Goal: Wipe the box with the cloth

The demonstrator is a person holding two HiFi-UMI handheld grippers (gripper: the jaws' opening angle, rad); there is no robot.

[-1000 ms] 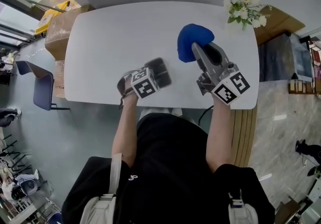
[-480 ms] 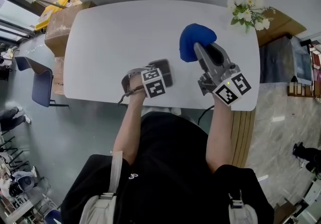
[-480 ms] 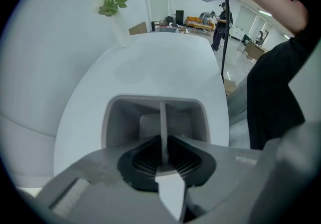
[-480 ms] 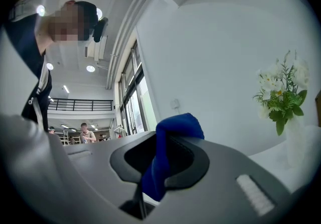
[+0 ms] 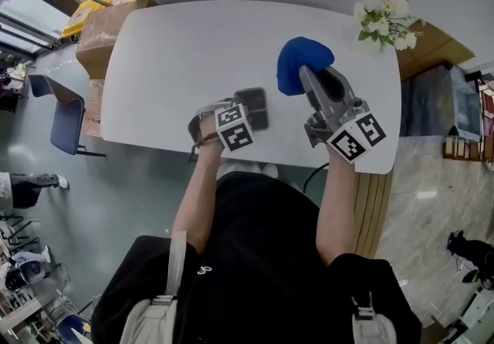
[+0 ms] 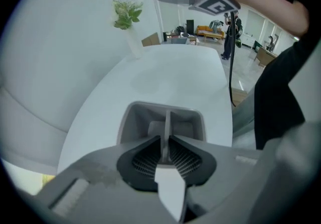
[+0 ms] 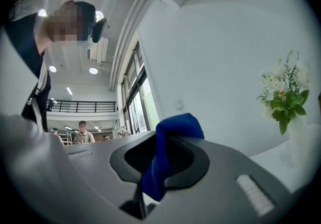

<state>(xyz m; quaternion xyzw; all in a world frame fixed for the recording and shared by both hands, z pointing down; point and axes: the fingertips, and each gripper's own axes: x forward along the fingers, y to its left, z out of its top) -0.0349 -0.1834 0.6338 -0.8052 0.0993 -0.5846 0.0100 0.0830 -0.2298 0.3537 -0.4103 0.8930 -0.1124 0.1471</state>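
I'm seeing the box (image 5: 253, 107) at the near edge of the counter (image 5: 170, 49), open side up. Its longer side seems to be running across the left gripper (image 6: 165, 147), whose jaws are clamping shut on the box's thin middle wall. The right gripper (image 5: 307, 76) jaws are pinching the cloth (image 5: 297, 57), well apart from the box. I'm worrying that wiping pressure ends up twisting the box in that thin grip, or pushing it off the edge.
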